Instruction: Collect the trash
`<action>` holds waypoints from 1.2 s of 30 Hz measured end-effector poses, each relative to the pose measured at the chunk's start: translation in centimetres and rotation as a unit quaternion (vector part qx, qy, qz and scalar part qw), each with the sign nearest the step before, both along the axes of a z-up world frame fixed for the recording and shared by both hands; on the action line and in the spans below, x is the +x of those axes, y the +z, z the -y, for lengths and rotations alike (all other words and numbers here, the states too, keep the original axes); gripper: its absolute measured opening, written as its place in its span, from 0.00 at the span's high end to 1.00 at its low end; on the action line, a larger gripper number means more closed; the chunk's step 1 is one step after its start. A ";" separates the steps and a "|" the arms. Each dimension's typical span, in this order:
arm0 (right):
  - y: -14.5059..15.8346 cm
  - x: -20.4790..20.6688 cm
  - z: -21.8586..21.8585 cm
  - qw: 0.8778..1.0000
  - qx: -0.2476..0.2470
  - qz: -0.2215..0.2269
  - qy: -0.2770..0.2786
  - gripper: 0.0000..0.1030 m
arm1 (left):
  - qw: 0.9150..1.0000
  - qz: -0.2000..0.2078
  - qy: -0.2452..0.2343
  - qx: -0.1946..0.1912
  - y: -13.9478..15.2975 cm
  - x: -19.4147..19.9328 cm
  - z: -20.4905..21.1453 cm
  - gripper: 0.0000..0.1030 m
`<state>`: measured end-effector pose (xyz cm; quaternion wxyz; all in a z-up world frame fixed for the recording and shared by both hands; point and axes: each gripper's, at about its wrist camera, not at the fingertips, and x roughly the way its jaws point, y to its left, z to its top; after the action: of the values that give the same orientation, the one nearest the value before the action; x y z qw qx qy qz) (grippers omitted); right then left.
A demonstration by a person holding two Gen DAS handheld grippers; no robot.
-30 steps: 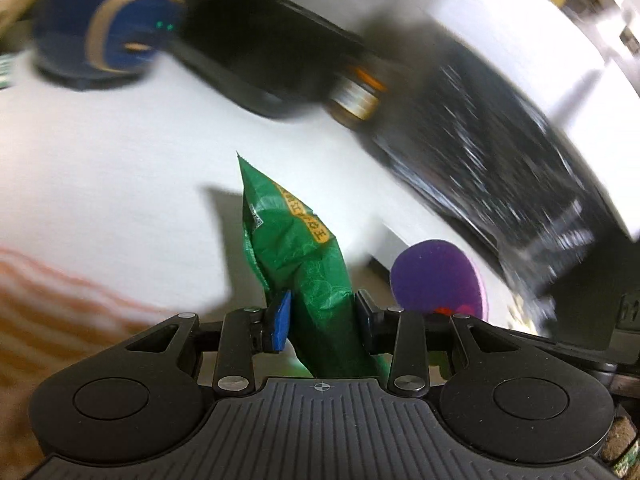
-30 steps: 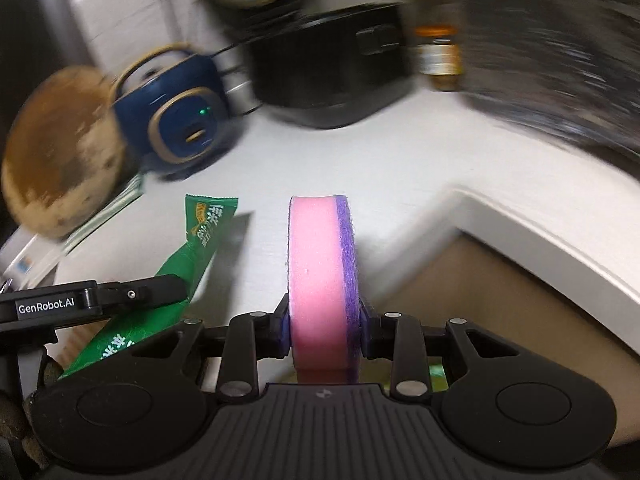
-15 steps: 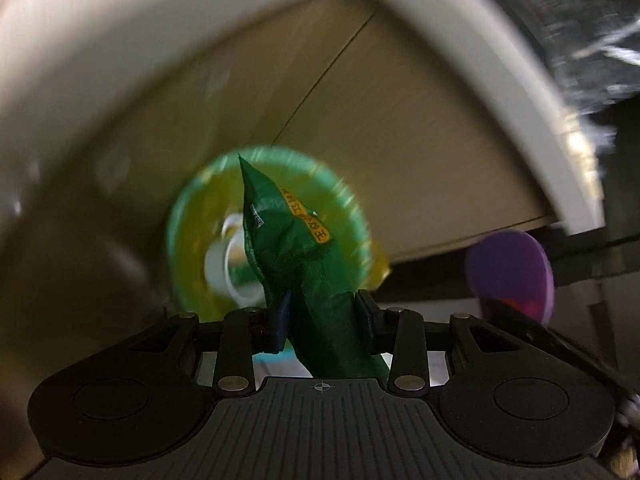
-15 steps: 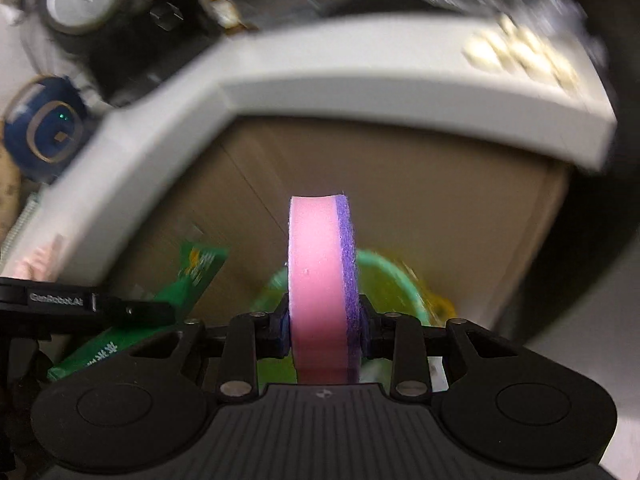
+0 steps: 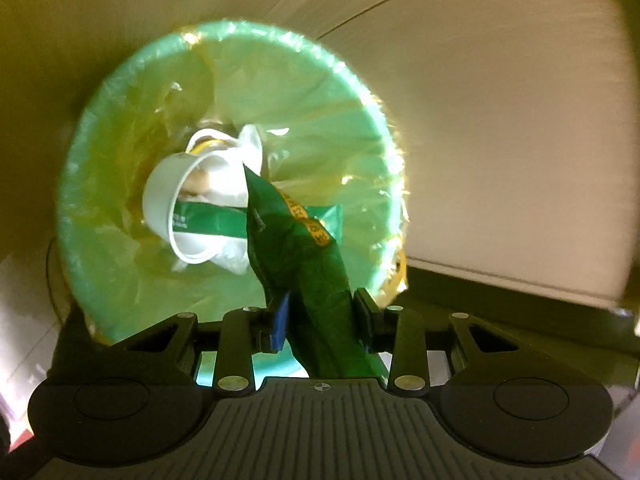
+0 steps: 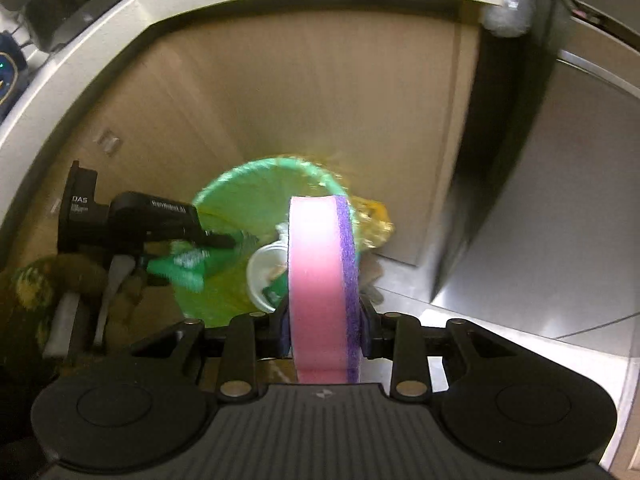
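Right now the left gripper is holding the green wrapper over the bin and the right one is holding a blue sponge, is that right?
Not quite: the sponge in the right gripper is pink with a purple scrub layer, not blue, as the right wrist view shows. The rest holds: the left gripper holds the green wrapper over the bin.

Both claws (image 5: 320,320) (image 6: 324,332) clamped, loaded.

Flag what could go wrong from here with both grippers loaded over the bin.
1. The left gripper pinches the green wrapper near the trash bin rim; on release it may snag or fall outside.
2. The right gripper holds the pink sponge beside the left gripper; they could collide.
3. The loose bin liner may catch a gripper.
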<state>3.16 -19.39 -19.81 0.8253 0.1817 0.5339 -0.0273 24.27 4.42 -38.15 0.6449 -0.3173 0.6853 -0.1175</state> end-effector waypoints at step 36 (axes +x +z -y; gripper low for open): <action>-10.5 20.3 -6.2 0.988 0.121 -0.087 0.035 0.49 | 0.950 0.246 -0.171 0.082 18.7 -4.9 -3.8 0.64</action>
<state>23.45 -13.23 -30.27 0.7482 0.2580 0.6092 0.0505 19.33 8.23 -19.41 0.7876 -0.1024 0.5566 -0.2439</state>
